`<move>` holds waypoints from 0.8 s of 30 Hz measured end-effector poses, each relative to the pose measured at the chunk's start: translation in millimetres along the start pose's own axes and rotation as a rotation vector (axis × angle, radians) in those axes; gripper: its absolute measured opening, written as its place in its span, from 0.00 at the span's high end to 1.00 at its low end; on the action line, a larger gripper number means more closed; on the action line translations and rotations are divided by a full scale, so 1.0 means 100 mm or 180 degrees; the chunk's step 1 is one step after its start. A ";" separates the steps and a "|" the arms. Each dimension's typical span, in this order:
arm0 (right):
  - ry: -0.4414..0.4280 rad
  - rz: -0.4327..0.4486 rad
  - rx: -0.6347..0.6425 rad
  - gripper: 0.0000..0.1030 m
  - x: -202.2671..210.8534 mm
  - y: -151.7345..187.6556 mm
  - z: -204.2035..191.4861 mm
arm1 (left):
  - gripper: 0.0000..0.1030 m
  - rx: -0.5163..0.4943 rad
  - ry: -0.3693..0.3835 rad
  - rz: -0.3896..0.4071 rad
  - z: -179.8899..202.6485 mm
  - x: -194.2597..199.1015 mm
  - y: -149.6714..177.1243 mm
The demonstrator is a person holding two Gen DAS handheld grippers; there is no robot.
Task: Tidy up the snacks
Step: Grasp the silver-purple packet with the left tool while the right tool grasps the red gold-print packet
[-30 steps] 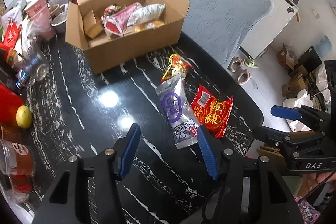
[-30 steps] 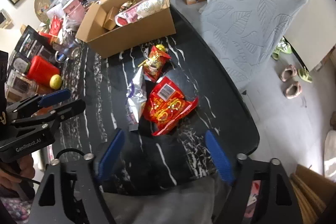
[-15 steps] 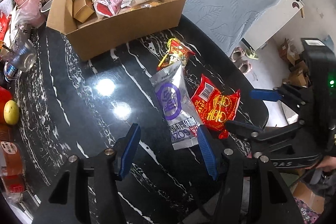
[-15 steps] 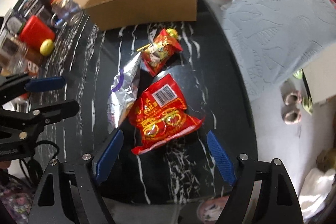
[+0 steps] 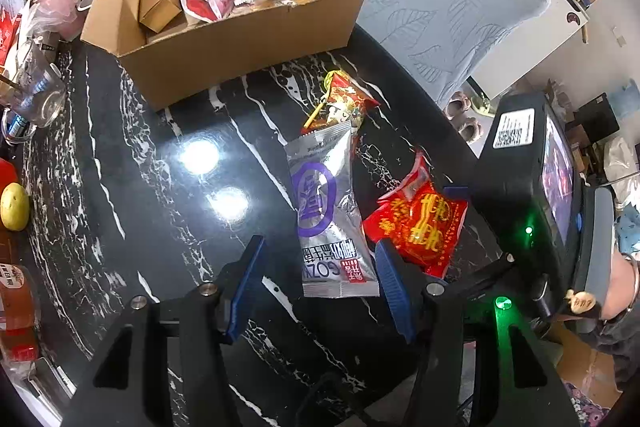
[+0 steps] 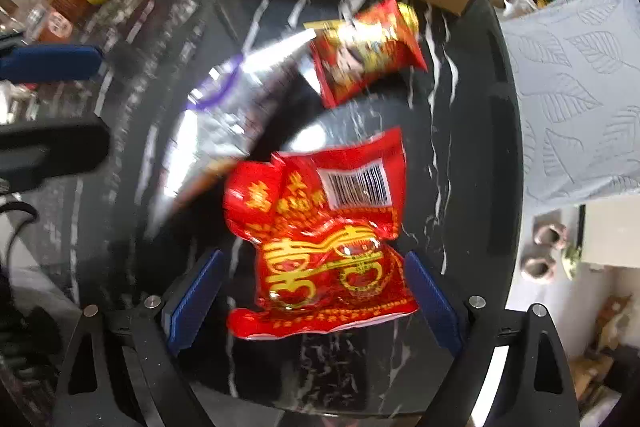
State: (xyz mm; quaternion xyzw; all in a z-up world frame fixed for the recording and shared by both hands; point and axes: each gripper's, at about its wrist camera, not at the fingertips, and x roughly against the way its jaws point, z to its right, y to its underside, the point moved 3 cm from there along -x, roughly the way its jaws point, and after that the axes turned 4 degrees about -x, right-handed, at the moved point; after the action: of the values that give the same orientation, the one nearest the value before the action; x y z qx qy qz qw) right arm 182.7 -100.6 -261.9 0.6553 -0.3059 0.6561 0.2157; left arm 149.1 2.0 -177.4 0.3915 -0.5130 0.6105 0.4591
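We have the right gripper (image 6: pixel 312 303) spread wide, the red packet (image 6: pixel 320 247) lying between its fingers, long axis running away from us. Left gripper (image 5: pixel 320 287), also wide, straddles the silver packet (image 5: pixel 326 211) instead.

The glossy black white-veined marble tabletop (image 5: pixel 132 187) lies bare through its middle and left part. An open brown cardboard box (image 5: pixel 240 39) blocks the far edge; glass jars (image 5: pixel 32 95) and a yellow lemon (image 5: pixel 14 206) crowd the left edge. A silver purple-printed snack pouch (image 5: pixel 328 211), a red gold-lettered snack packet (image 6: pixel 320 239) and a small red-and-yellow snack bag (image 5: pixel 344 103) fill the right side, near its edge.
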 end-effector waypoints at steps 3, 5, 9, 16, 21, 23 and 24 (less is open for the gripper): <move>-0.0004 -0.0005 -0.0148 0.22 -0.03 0.08 0.07 | 0.46 0.0013 0.0020 -0.0027 -0.02 -0.06 -0.02; -0.0057 0.0039 -0.0291 0.25 -0.01 0.13 0.14 | 0.46 0.0011 0.0036 -0.0048 -0.01 -0.11 -0.03; -0.0065 0.0106 -0.0548 0.28 0.04 0.23 0.25 | 0.46 -0.0015 0.0055 -0.0103 0.01 -0.23 -0.07; -0.0052 0.0101 -0.0882 0.30 0.07 0.46 0.40 | 0.46 -0.0075 0.0053 -0.0232 0.07 -0.47 -0.10; -0.0038 0.0094 -0.1003 0.31 0.12 0.47 0.41 | 0.46 -0.0095 0.0034 -0.0318 0.10 -0.63 -0.12; -0.0031 0.0095 -0.1027 0.31 0.12 0.48 0.42 | 0.46 -0.0094 0.0001 -0.0353 0.10 -0.68 -0.12; -0.0022 0.0094 -0.1026 0.31 0.11 0.48 0.42 | 0.46 -0.0091 -0.0006 -0.0366 0.11 -0.71 -0.12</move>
State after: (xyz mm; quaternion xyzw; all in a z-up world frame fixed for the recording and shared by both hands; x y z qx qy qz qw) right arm 180.3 -165.2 -258.1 0.6099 -0.4175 0.5993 0.3074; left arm 180.2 -19.4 -239.4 0.4144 -0.4988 0.5754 0.4984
